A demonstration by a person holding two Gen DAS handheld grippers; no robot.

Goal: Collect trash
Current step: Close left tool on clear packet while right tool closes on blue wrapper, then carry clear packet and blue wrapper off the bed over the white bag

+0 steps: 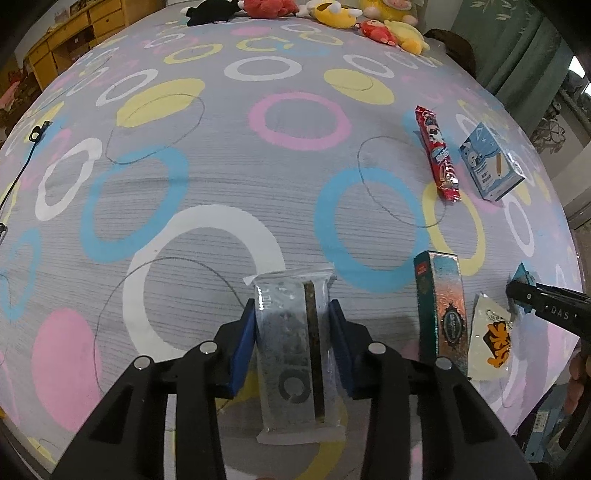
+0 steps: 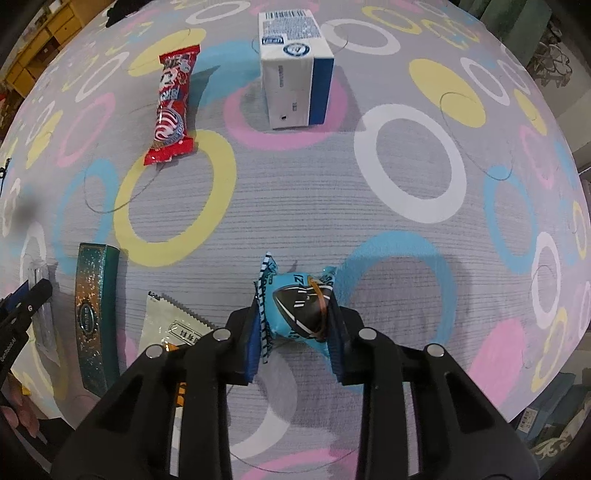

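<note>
Both tools are busy on a bed (image 1: 229, 177) with a grey cover full of coloured rings. The left tool (image 1: 291, 332) is clamped on a clear plastic wrapper (image 1: 291, 350) with a dark strip inside, blue pads pressing its long sides at about 6 o'clock in the left wrist view. The right tool (image 2: 295, 325) is squeezed onto a crumpled blue candy wrapper (image 2: 295, 310), also around 6 o'clock in its own view.

Other trash sits loose on the cover: a red snack wrapper (image 2: 171, 110) at 11 o'clock and a white-and-blue carton (image 2: 295, 74) at 12 in the right view. A green glittery box (image 2: 94, 317) is at 9 o'clock, with a white sachet (image 2: 173, 325) just beside it. Plush toys (image 1: 332, 18) line the far edge at 12 o'clock in the left view.
</note>
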